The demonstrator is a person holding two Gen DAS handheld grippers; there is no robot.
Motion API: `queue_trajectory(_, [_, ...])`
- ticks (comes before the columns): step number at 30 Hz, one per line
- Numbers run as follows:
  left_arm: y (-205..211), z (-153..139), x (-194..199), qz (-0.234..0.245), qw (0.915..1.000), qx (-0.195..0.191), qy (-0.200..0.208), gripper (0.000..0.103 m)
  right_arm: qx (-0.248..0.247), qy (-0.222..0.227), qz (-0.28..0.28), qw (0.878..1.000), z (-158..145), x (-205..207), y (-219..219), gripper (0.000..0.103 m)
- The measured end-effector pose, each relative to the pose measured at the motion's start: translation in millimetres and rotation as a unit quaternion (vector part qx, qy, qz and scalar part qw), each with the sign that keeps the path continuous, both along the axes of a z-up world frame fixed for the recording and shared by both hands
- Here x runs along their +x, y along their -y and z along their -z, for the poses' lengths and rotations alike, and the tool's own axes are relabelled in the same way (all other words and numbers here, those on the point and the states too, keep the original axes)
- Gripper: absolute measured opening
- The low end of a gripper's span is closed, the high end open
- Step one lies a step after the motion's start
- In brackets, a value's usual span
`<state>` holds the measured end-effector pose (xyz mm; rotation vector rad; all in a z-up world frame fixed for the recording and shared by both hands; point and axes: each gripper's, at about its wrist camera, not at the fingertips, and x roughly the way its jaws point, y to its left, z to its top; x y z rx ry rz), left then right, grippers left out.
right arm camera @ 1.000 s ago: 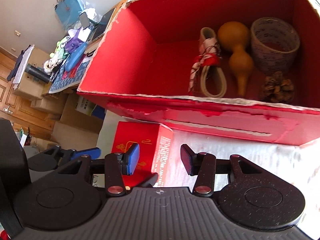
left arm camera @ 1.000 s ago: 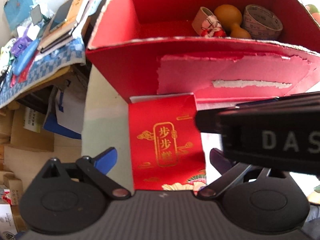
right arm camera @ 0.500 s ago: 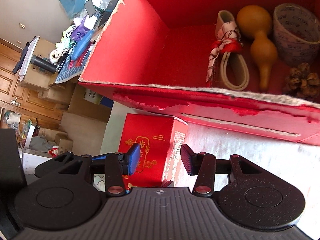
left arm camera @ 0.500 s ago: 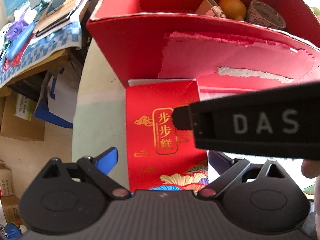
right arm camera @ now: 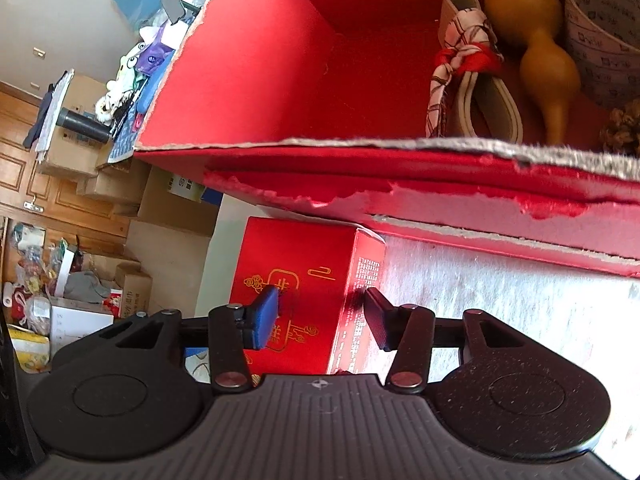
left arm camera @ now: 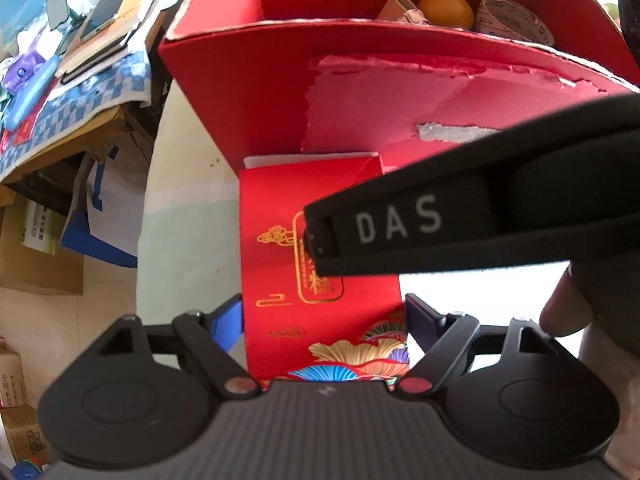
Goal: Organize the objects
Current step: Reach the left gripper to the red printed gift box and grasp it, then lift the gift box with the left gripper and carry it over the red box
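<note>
A small red gift box with gold lettering (left arm camera: 280,216) lies on the table against the front wall of a big open red box (left arm camera: 248,92). My left gripper (left arm camera: 324,316) is open, with its fingers on either side of the small box's near end. The right tool's black body crosses the left wrist view. In the right wrist view my right gripper (right arm camera: 320,312) is open over the small box's (right arm camera: 304,248) right edge. The big box (right arm camera: 248,92) holds a strap with a cloth bow (right arm camera: 468,64), a gourd (right arm camera: 532,40), a tape roll (right arm camera: 600,40) and a pine cone (right arm camera: 624,128).
A white cloth (right arm camera: 500,304) covers the table to the right of the small box. To the left stand a cluttered side table with a blue checked cloth (left arm camera: 80,92) and cardboard boxes (right arm camera: 120,184) on the floor.
Both grippers have moved forward and down towards the small red box. The left fingers now flank its near end, and the right gripper is over its right edge.
</note>
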<state>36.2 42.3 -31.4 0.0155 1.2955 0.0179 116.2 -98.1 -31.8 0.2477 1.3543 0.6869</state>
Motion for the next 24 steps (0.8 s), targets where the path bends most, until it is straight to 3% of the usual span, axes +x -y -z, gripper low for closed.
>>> queue_trajectory(6, [1, -4, -3, 0.022, 0.9997, -0.009, -0.002, 0.081, -0.009, 0.001, -0.010, 1.000, -6, -3, 6, 0.051])
queue_trajectory(15, [5, -35, -19, 0.059, 0.9978, -0.031, 0.004, 0.081, -0.013, -0.002, -0.049, 0.999, -28, -6, 12, 0.049])
queue_trajectory(24, [6, -83, -35, 0.081, 0.9944, -0.011, 0.066, 0.080, 0.026, 0.029, -0.075, 0.996, -65, -11, 22, 0.048])
